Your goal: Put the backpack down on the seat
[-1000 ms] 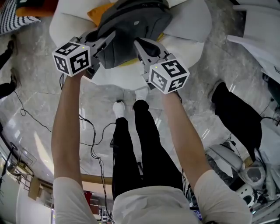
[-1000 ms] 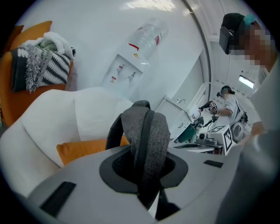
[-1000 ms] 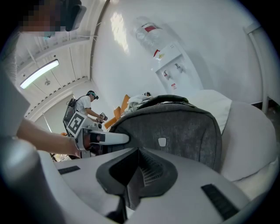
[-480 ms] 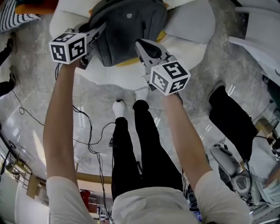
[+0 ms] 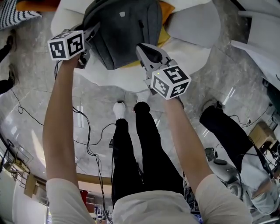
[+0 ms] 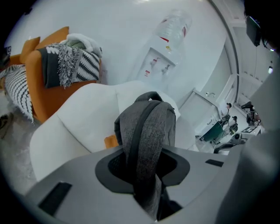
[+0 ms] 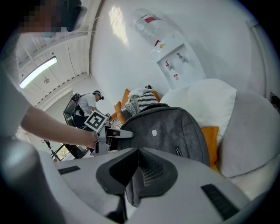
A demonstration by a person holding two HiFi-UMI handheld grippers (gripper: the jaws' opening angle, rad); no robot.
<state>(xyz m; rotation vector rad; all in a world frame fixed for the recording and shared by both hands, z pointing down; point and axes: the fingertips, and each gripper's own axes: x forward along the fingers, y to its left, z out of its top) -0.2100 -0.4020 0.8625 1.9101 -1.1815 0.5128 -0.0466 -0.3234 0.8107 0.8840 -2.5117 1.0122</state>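
Observation:
The grey backpack (image 5: 122, 30) rests on the white seat (image 5: 188, 48), over an orange cushion (image 5: 165, 8). My left gripper (image 5: 89, 36) is at its left side. In the left gripper view the backpack's grey strap (image 6: 146, 127) stands up between the jaws of the left gripper (image 6: 144, 162). These jaws are opening, and the strap still looks pinched low down. My right gripper (image 5: 142, 49) is at the backpack's near right edge, shut on a fold of its grey fabric (image 7: 133, 186). The right gripper view shows the backpack's front (image 7: 166, 131) and the left gripper (image 7: 111, 135) beside it.
An orange chair with striped throws (image 6: 48, 78) stands left of the seat, and a water dispenser (image 6: 159, 61) stands behind it. Cables (image 5: 87, 131) run over the marble floor. A black bag (image 5: 227, 131) lies on the floor at the right. The person's legs (image 5: 140, 148) stand just before the seat.
The left gripper has moved up and slightly left along the backpack's side. More of the backpack now shows lying on the seat. The right gripper has barely moved.

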